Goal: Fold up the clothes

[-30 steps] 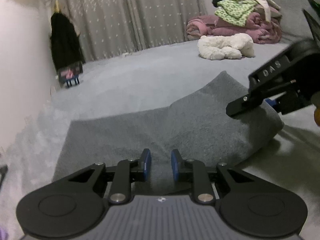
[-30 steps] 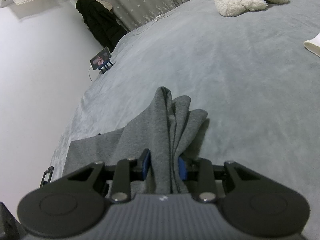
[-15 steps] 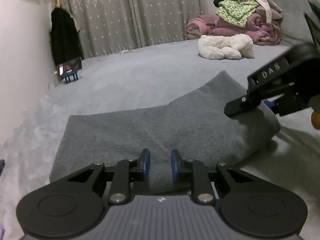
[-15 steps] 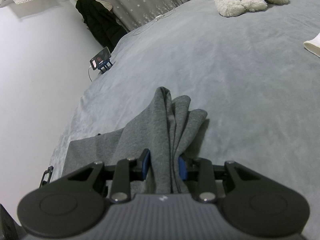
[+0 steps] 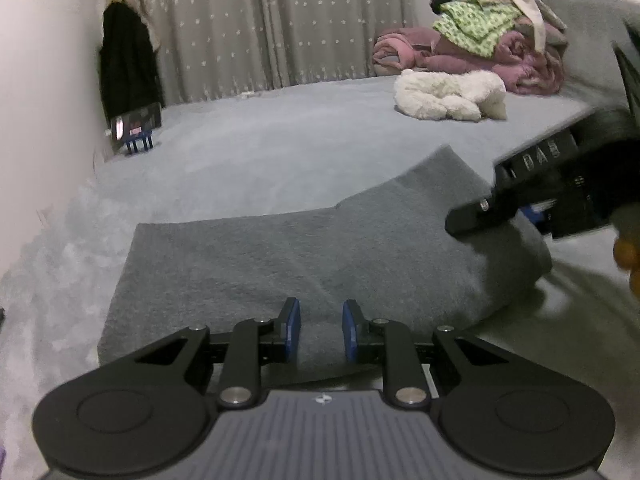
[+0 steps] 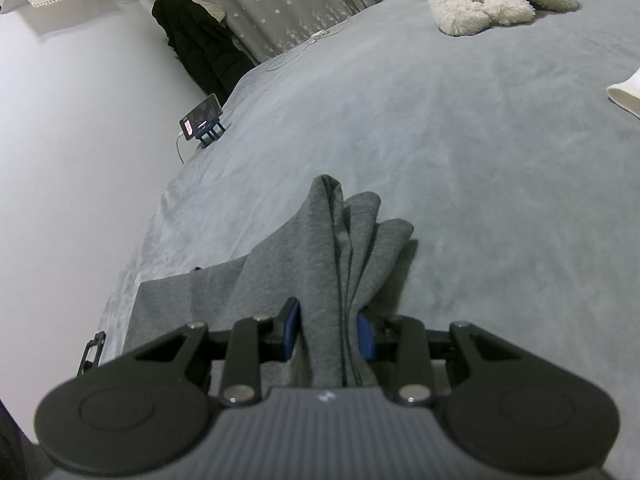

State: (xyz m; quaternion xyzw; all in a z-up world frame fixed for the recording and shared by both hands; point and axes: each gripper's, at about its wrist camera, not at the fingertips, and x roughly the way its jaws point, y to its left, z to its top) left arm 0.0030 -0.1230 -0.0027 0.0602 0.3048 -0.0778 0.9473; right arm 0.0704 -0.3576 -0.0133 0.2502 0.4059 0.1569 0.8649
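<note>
A grey garment (image 5: 280, 256) lies folded on the grey bed (image 5: 280, 148). Its right end is lifted into a hump. My left gripper (image 5: 319, 328) sits at the garment's near edge, its blue pads (image 5: 294, 326) close together with grey cloth between them. At the right of the left wrist view, my right gripper (image 5: 520, 220) holds the raised end. In the right wrist view the right gripper (image 6: 329, 330) is shut on a bunch of several layers of the garment (image 6: 316, 248), which stick out past the fingers. Fingers of a hand (image 5: 628, 256) show at the right edge.
A white plush toy (image 5: 448, 94) lies farther back on the bed, with a pile of clothes (image 5: 492, 40) behind it. A phone on a stand (image 5: 136, 128) and a black coat (image 5: 126, 68) are by the left wall. A white item (image 6: 626, 94) lies at the right edge.
The left wrist view has shifted slightly, and the flat part of the garment now reaches a little farther back. The right gripper keeps its hold and has hardly moved.
</note>
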